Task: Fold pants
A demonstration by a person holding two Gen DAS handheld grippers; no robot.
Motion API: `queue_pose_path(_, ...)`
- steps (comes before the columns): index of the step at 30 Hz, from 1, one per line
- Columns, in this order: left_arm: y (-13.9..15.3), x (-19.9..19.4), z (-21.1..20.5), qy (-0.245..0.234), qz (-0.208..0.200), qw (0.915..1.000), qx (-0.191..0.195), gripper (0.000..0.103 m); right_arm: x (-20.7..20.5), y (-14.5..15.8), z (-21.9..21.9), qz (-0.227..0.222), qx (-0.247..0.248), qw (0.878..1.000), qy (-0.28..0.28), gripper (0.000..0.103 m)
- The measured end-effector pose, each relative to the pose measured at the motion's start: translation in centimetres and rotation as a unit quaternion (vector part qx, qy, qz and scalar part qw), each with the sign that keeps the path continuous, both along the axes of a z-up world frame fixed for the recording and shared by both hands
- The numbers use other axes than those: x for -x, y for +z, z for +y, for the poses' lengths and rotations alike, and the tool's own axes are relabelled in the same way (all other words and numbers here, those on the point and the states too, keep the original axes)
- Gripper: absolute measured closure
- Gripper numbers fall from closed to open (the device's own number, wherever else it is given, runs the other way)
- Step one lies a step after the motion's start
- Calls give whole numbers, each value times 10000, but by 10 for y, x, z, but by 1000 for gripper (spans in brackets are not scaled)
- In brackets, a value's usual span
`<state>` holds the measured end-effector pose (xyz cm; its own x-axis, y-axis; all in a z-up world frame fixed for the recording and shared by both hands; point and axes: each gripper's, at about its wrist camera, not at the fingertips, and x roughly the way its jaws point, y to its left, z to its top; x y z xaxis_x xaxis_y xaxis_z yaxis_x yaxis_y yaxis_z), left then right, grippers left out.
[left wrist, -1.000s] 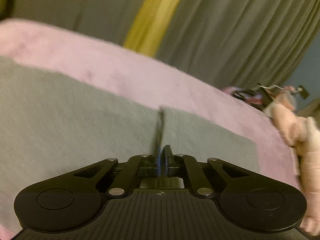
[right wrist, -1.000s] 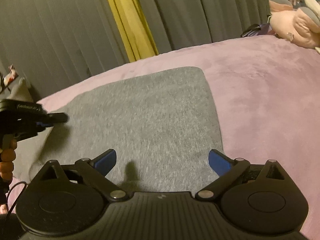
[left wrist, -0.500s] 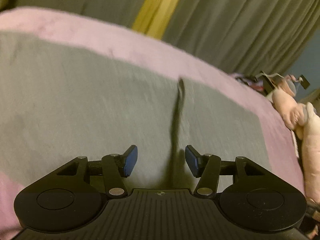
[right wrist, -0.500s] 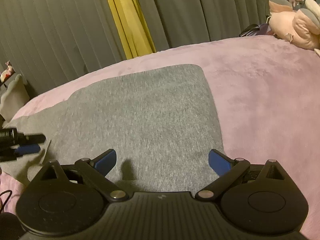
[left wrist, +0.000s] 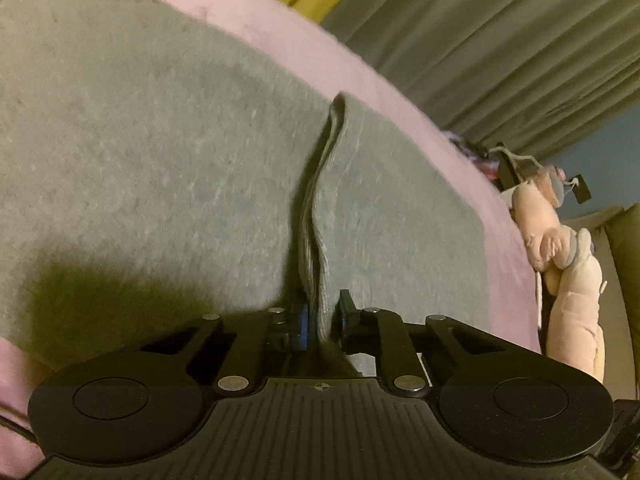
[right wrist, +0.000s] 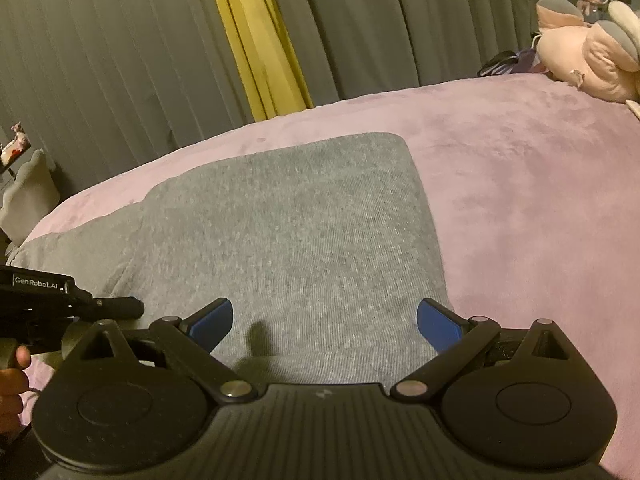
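Note:
Grey pants (right wrist: 304, 232) lie folded flat on a pink bedspread (right wrist: 520, 184). In the left wrist view the pants (left wrist: 140, 168) fill most of the frame, and a raised edge of the fabric (left wrist: 320, 216) runs between the fingers. My left gripper (left wrist: 320, 320) is shut on that edge at the near side. It also shows in the right wrist view (right wrist: 120, 306), low at the pants' left edge. My right gripper (right wrist: 324, 320) is wide open and empty, just above the near edge of the pants.
A pink plush toy (right wrist: 592, 56) lies at the bed's far right, also in the left wrist view (left wrist: 568, 272). Grey curtains (right wrist: 400, 24) with a yellow strip (right wrist: 256, 40) hang behind the bed. A pale cushion (right wrist: 28, 200) stands at the left.
My left gripper opened half a second ago, then closed on the raised fabric edge. It moved lower and nearer to the pants. My right gripper stayed open and nearly still.

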<state>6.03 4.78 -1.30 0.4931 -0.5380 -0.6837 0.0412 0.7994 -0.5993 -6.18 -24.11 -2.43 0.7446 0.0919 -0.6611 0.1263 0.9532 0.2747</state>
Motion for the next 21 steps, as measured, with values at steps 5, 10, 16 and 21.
queue_pose_path(5,2,1,7,253,-162,9991,-313,87,6,2,-3,-80,69,9999,-59,4)
queue_pose_path(10,7,2,26,609,-108,9979,-176,42,0,-8,-7,180,69,9997,-169,4)
queue_pose_path(16,59,43,109,2181,-1085,9661,-857,18,-4,-13,-12,329,-42,9991,-281,4)
queue_pose_path(21,69,70,195,3476,-1013,9237,-1252,18,-10,-19,-14,487,-109,9980,-380,4)
